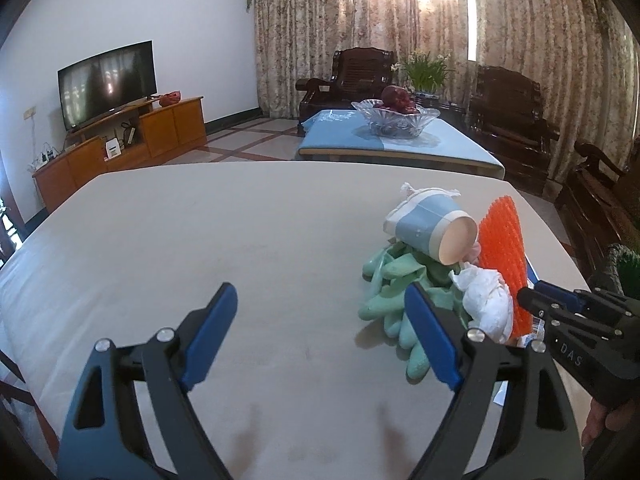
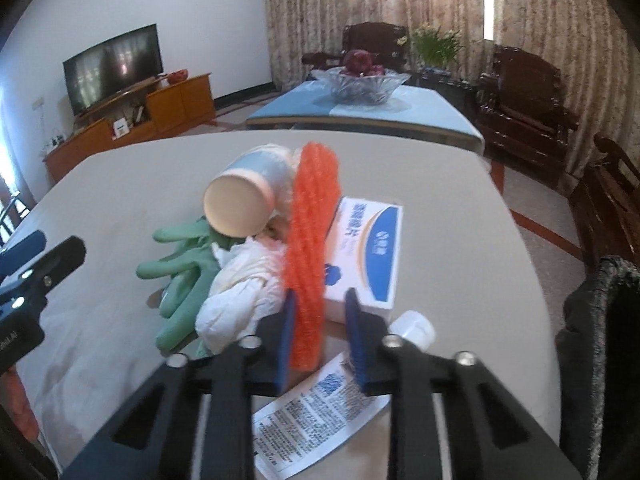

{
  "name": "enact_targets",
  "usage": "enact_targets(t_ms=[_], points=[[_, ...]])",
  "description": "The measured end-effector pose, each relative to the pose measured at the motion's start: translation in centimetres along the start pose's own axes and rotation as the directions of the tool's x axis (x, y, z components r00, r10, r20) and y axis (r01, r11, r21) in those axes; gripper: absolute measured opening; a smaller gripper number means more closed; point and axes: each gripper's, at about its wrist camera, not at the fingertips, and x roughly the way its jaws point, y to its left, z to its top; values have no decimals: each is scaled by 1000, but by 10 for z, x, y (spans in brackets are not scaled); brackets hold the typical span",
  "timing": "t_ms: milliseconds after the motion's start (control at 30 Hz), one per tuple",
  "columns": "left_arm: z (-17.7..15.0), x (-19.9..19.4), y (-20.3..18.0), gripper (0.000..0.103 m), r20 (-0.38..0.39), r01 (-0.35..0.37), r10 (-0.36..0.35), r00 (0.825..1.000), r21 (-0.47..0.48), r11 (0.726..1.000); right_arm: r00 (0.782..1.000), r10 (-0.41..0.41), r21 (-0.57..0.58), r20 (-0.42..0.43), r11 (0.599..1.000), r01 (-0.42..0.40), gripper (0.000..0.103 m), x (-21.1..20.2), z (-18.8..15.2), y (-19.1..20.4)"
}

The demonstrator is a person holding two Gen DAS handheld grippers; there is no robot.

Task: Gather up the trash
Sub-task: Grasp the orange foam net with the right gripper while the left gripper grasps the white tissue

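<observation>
A heap of trash lies on the beige table [image 1: 200, 240]: an orange foam net [image 1: 502, 248] [image 2: 312, 240], a tipped blue paper cup [image 1: 436, 230] [image 2: 244, 196], green rubber gloves [image 1: 396, 292] [image 2: 180, 272], crumpled white tissue [image 1: 488, 300] [image 2: 248, 288], a white and blue box [image 2: 368, 248], a small white bottle [image 2: 414, 326] and a printed leaflet [image 2: 316, 412]. My right gripper [image 2: 320, 340] [image 1: 532, 300] stands with its jaws partly closed around the near end of the orange net, with a gap on the right side. My left gripper [image 1: 320, 332] is open and empty, left of the heap.
A dark basket [image 2: 604, 320] stands at the table's right edge. Beyond the table is a blue-topped coffee table [image 1: 400, 144] with a glass fruit bowl [image 1: 396, 118], dark wooden armchairs [image 1: 508, 120] and a TV [image 1: 106, 80] on a wooden cabinet.
</observation>
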Motion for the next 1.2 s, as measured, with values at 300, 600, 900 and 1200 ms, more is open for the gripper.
enact_targets(t_ms=[300,600,900,1200], points=[[4,0,-14,83,6,26,-26,1000,16,1000,995,102,-7,16,995,-102,8,-17,-3,0],[6,-1,-52,78,7,97,-97,995,40,995,993,103,25,58,994,-104,8,-53,-2,-18],[-6,15,-107,69,-43,184,-181,983,84,979,997,46,57,65,997,-49,8,-76,-10,-51],[-28,38,-138,48,-105,168,-156,982,111,979,999,-21,76,48,997,17,8,-76,-16,-77]])
